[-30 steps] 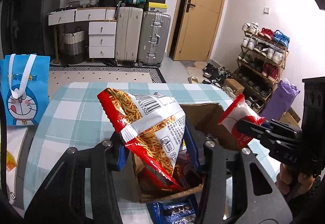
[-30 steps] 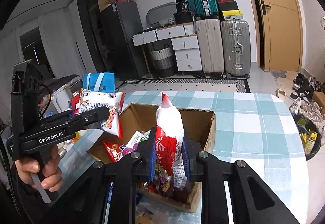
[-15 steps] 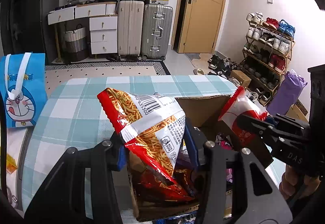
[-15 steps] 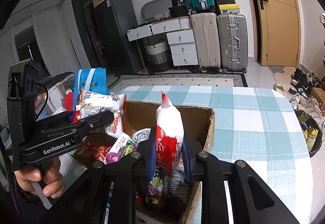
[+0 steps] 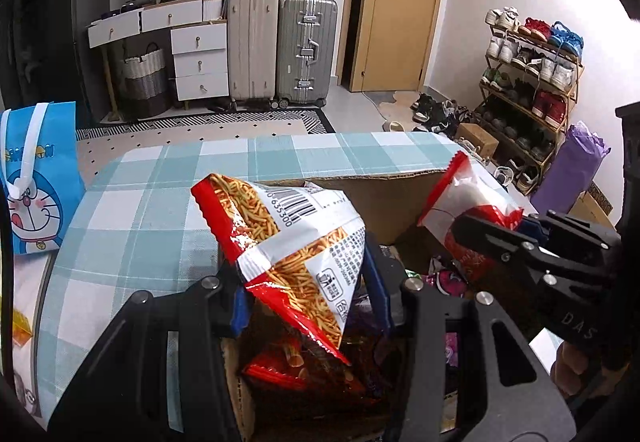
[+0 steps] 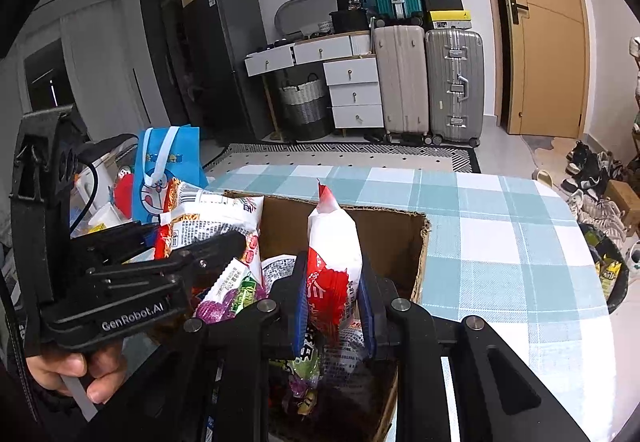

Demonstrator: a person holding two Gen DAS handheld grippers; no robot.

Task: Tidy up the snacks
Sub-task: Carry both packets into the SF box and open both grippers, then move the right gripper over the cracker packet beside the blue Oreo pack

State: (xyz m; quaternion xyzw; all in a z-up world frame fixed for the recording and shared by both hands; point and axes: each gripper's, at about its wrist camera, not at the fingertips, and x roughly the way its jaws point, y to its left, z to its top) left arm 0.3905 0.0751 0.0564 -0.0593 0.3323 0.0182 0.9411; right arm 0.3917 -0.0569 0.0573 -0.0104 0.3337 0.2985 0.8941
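Left tongs point(image 5: 306, 306) clamp the noodle-snack bag point(image 5: 288, 242) by its lower part. Long axis tilted, sealed top edge pointing toward 10 o'clock, barcode side facing up. Bag hangs above the near-left corner of the cardboard box point(image 5: 376, 193).

Right tongs point(image 6: 332, 306) clamp the red-and-white bag point(image 6: 334, 254). Long axis nearly upright, red sealed tip pointing to 12 o'clock. Bag sits over the middle of the box point(image 6: 392, 238), lower end down among the contents. In the left wrist view the same bag point(image 5: 464, 213) shows at 3 o'clock, tip leaning toward 11 o'clock.

Change over the last second: both tongs have come lower and closer to the box. The box fills more of each view and its far wall has risen behind both bags. Grip on both bags unchanged.

Box contents: open top, standing on the checked surface point(image 6: 500, 226). Holds a mix of packets, among them a purple-and-green grape-print packet point(image 6: 232, 294), red packets under the noodle bag, and pink wrappers at the right side. Further items too crowded to tell apart.

Blue cartoon tote point(image 5: 36, 177) stands at 9 o'clock beside the surface.
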